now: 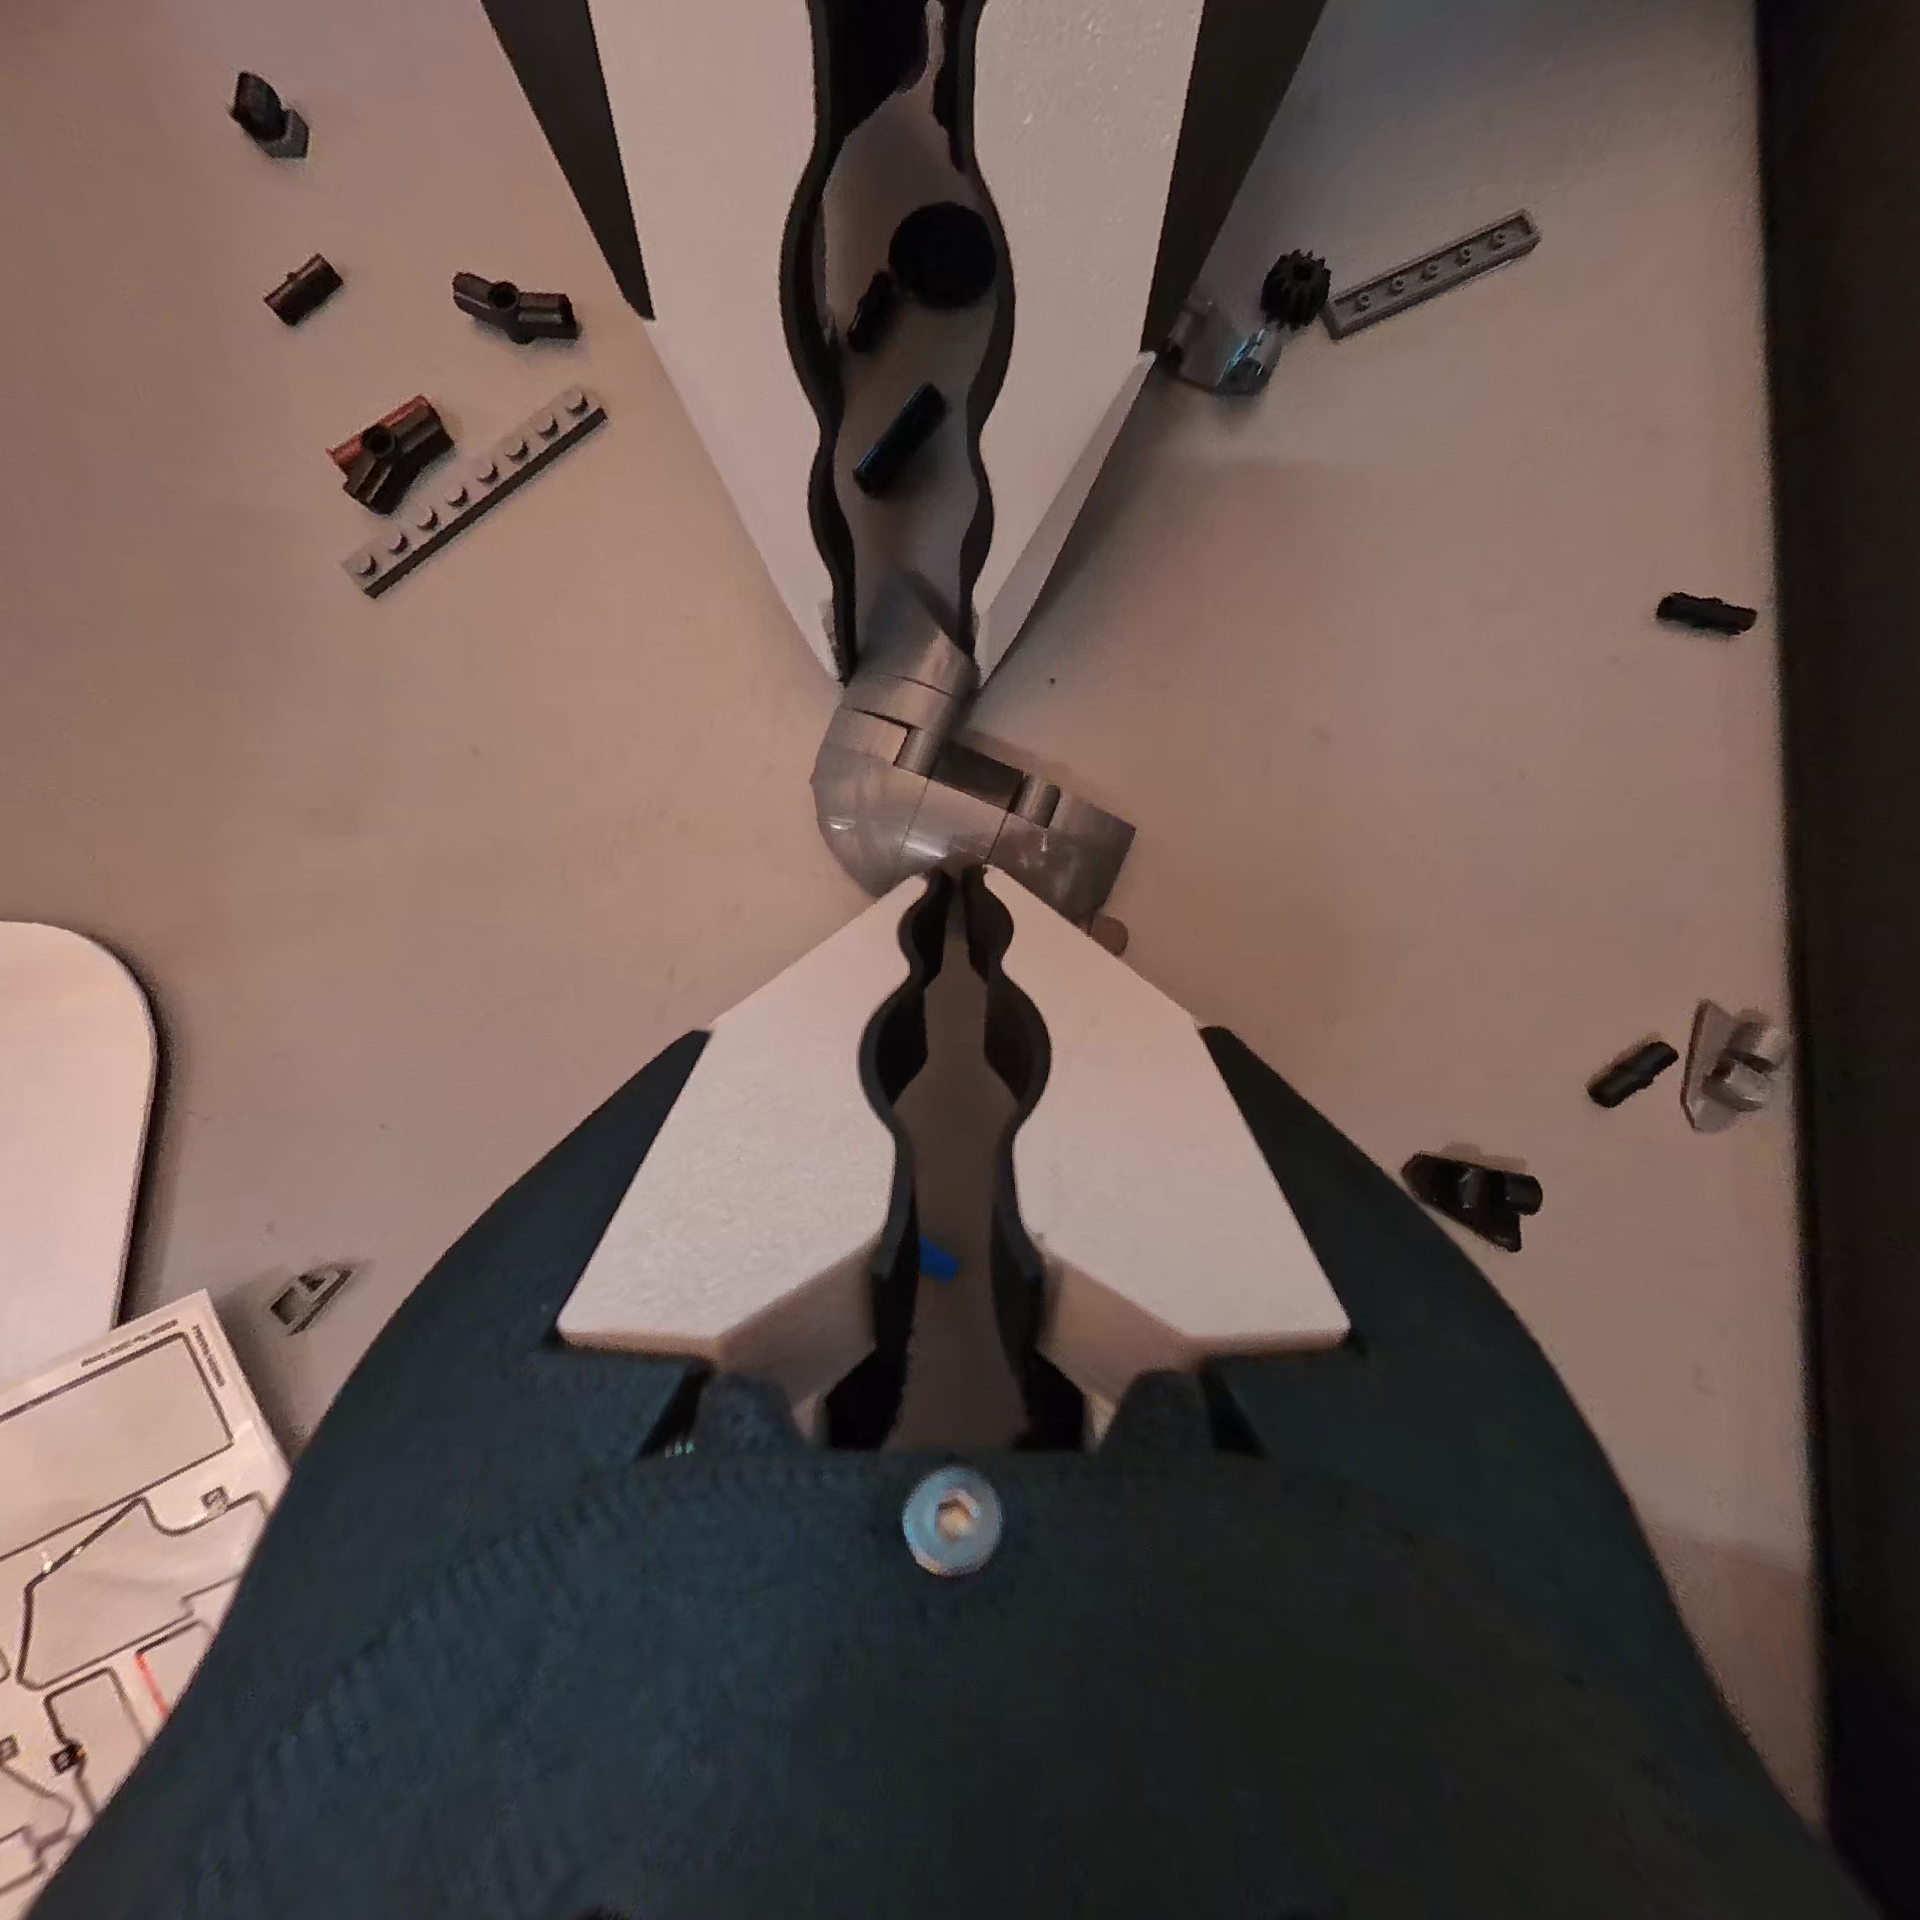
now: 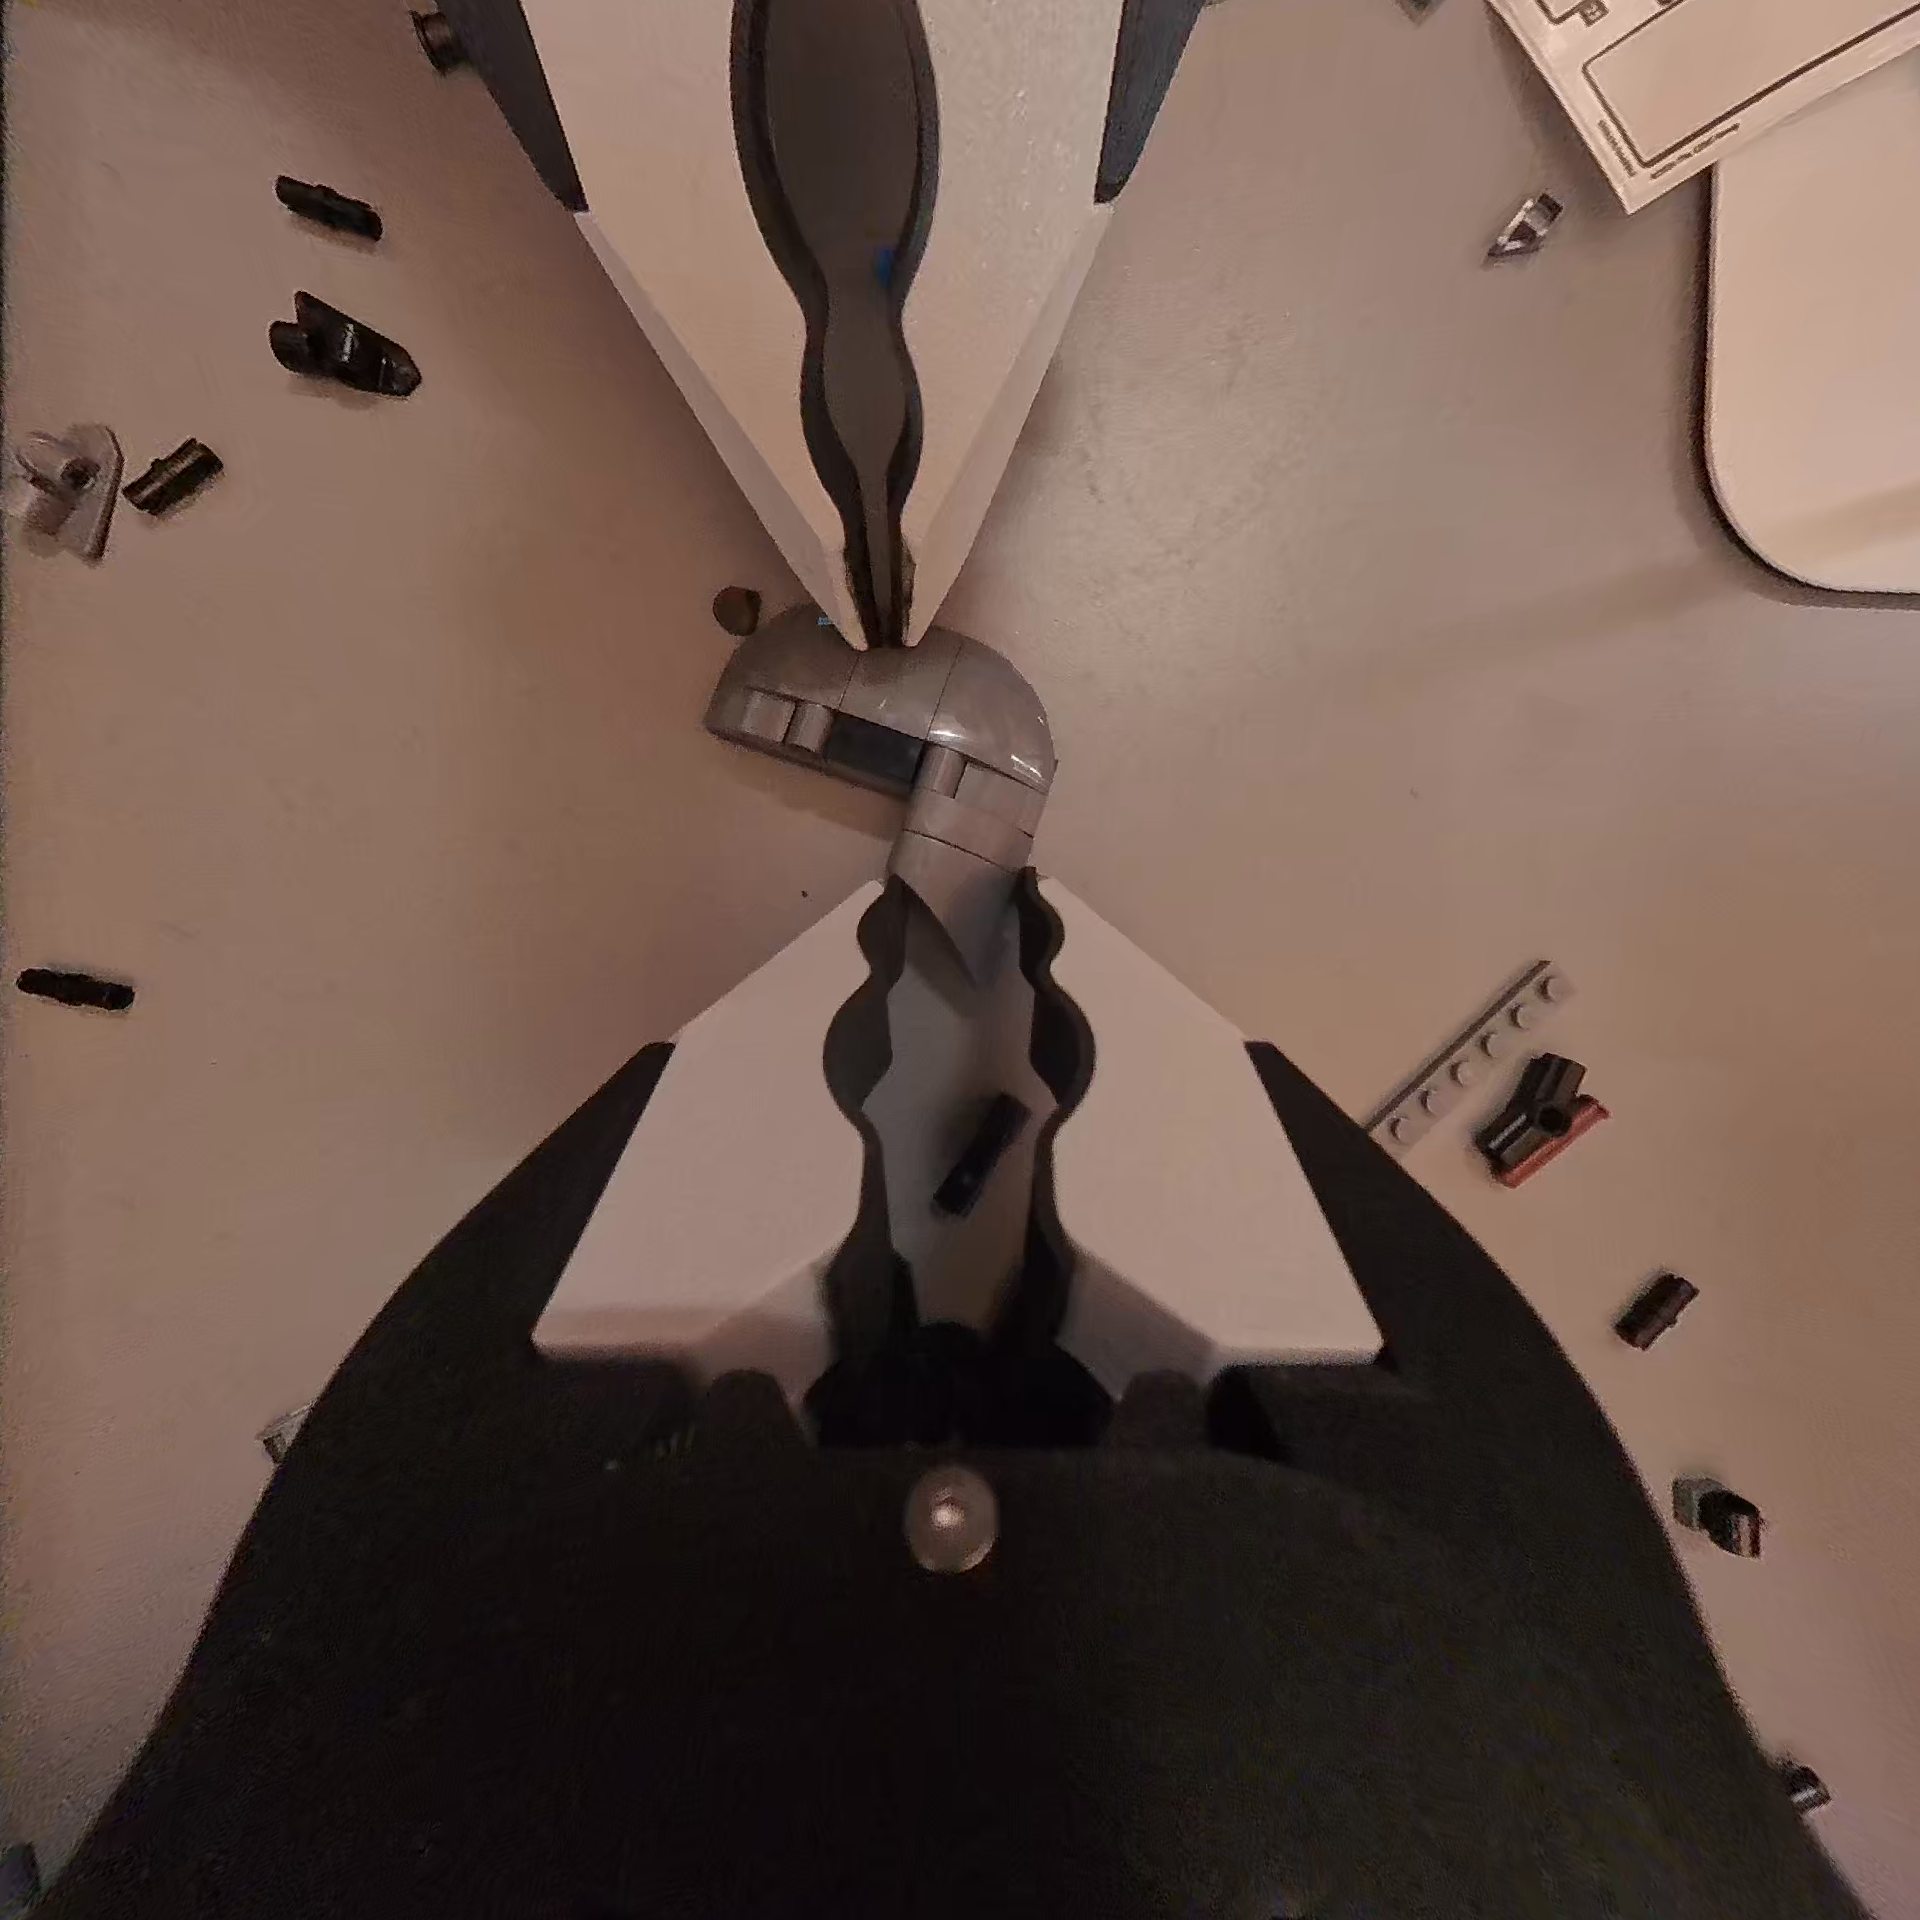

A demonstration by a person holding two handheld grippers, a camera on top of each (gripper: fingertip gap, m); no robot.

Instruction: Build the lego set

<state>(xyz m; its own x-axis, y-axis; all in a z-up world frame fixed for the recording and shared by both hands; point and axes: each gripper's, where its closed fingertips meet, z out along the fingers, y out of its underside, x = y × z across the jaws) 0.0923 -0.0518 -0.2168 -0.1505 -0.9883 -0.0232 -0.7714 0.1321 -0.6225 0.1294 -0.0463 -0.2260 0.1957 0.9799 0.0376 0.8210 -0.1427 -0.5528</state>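
Left wrist view: grey L-shaped assy (image 1: 914,769) apparently gripper-held.

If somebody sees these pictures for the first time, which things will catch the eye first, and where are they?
First, the grey L-shaped lego assembly in the middle of the pale table, with the left gripper and the right gripper meeting it from opposite sides, jaws nearly closed. The right one pinches one end; the left one's tips touch the other arm. Small black and grey pieces lie scattered around, such as a long grey plate, and a printed sheet lies at the corner.

Pale table (image 1: 312,831): scattered black pins (image 1: 1706,611), grey plates (image 1: 473,494), perhaps instruction sheet (image 1: 114,1475).
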